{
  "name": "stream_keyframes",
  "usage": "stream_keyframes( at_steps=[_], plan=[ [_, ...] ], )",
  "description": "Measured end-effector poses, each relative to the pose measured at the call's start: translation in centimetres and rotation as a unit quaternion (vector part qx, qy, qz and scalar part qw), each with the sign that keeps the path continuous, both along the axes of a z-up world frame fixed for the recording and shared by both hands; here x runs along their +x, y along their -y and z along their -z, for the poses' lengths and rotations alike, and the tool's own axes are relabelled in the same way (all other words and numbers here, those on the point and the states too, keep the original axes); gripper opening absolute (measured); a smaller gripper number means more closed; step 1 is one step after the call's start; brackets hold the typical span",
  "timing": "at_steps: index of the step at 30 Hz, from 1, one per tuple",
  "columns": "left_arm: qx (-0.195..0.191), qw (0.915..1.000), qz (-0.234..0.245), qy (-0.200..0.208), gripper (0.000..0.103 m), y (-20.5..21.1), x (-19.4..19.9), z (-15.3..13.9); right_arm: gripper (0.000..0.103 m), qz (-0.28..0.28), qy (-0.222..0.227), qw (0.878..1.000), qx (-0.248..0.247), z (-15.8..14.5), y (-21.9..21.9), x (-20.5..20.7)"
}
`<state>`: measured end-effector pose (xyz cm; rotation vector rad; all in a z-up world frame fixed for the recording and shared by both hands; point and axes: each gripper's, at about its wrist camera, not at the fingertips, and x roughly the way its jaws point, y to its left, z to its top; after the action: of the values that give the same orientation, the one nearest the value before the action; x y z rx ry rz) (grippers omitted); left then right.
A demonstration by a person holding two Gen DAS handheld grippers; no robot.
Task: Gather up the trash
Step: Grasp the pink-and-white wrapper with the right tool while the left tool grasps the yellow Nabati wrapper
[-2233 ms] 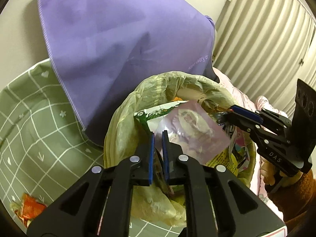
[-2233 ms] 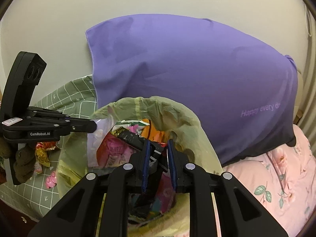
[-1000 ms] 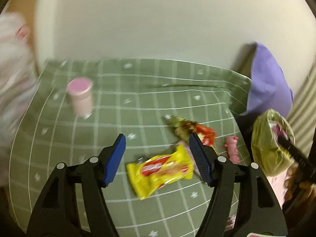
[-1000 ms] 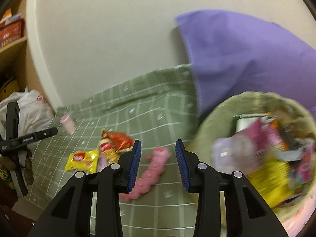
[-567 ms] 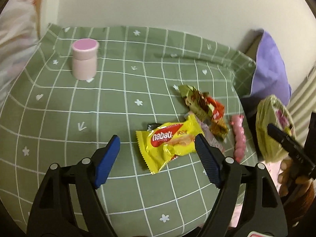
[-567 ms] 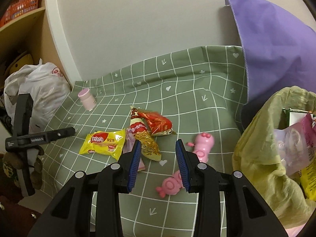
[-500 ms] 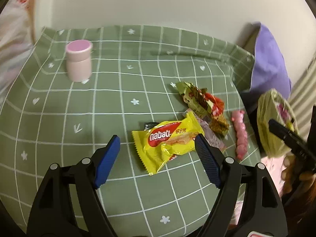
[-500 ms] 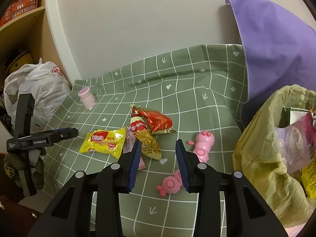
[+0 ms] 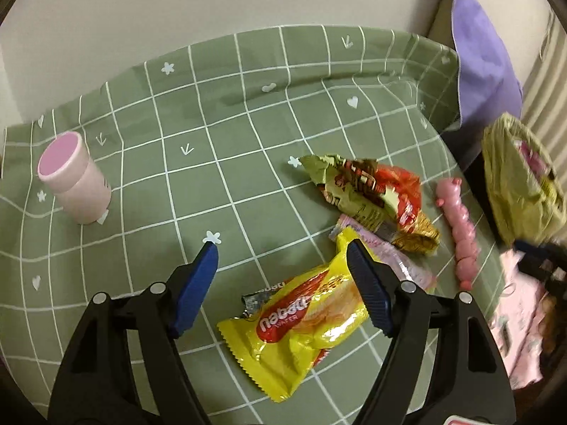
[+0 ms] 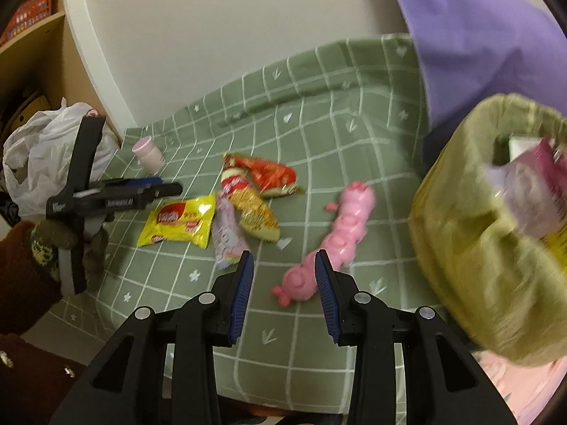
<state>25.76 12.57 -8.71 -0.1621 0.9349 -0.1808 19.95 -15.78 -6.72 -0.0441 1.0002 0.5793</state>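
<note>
Left gripper (image 9: pixel 281 271) hangs right over the crinkly yellow foil wafer packet (image 9: pixel 304 322), jaws spread wide and holding nothing, the packet lying flat on the green grid-patterned cloth (image 9: pixel 198 120) partly between the blue pads (image 9: pixel 368 295). That looks like the pick in hand. To do it well, I'd drop straight down so both pads straddle the puffed middle of the packet, not its thin serrated edge, because foil like this probably slips and crumples. The right-hand pad sits over the packet's top corner, so a small shift sideways seems wise before closing.

Over on the other side, the right gripper (image 10: pixel 283 281) hovers low with its jaws open at a middling width, empty, and the tail end of the pink segmented plastic caterpillar toy (image 10: pixel 333 241) sits between the tips. Whether that toy counts as trash is a judgement call; I can't tell.

Just beyond the yellow packet, a pale pink wrapper (image 9: pixel 386 255) lies tucked partly under it, and past that a pile of red and gold snack wrappers (image 9: pixel 372 194) overlaps itself. Closing too deep could snag the pink wrapper as well.

Further off, the pink cylindrical tub with a lid (image 9: pixel 72 184) stands upright, well apart from the litter. The olive-yellow plastic trash bag (image 10: pixel 496 233) stands open to the right, stuffed with wrappers, beside the purple pillow (image 10: pixel 478 35) against the wall.
</note>
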Motion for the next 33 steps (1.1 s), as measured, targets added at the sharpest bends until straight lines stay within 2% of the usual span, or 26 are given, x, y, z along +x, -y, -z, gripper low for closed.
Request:
stream_keyframes(
  at_steps=[5, 9, 13, 17, 19, 20, 22, 24, 29, 33],
  plan=[
    [-0.027, 0.9994, -0.022, 0.009, 0.071, -1.2, -2.4, -1.2, 0.034, -0.049, -0.014, 0.999, -0.002, 2.2, -3.5, 0.4],
    [-0.045, 0.9971, -0.060, 0.006, 0.071, -3.3, -4.9, -1.4, 0.034, -0.073, -0.010, 0.997, -0.004, 3.4, -6.5, 1.4],
    [-0.060, 0.9928, -0.103, -0.010, 0.067, -5.5, -6.7, -0.7, 0.034, -0.083, -0.014, 0.996, -0.029, 5.3, -8.7, 3.0],
    [-0.060, 0.9910, -0.117, -0.023, 0.067, -6.8, -8.1, -0.3, 0.034, -0.082, -0.024, 0.995, -0.044, 6.5, -9.5, 3.8],
    [-0.062, 0.9913, -0.114, -0.022, 0.067, -6.9, -8.6, -0.2, 0.026, -0.095, -0.038, 0.994, -0.027, 6.3, -9.4, 3.7],
    [-0.063, 0.9915, -0.112, -0.021, 0.067, -6.9, -8.7, -0.2, 0.025, -0.099, -0.043, 0.994, -0.021, 6.0, -9.2, 3.5],
    [-0.061, 0.9931, -0.098, -0.021, 0.067, -6.4, -8.5, -0.1, 0.023, -0.098, -0.037, 0.994, -0.017, 5.3, -8.6, 2.9],
    [-0.057, 0.9947, -0.083, -0.019, 0.067, -5.8, -7.9, -0.1, 0.015, -0.083, -0.032, 0.996, -0.008, 4.2, -7.2, 2.4],
    [-0.033, 0.9987, -0.036, -0.013, 0.067, -3.7, -5.3, 0.0, 0.015, -0.030, -0.011, 0.999, 0.017, 1.2, -3.5, 1.8],
    [0.004, 0.9998, 0.012, -0.018, 0.067, -1.8, -2.7, 0.6, 0.015, -0.013, -0.003, 1.000, 0.012, 0.5, -1.8, 1.3]
  ],
)
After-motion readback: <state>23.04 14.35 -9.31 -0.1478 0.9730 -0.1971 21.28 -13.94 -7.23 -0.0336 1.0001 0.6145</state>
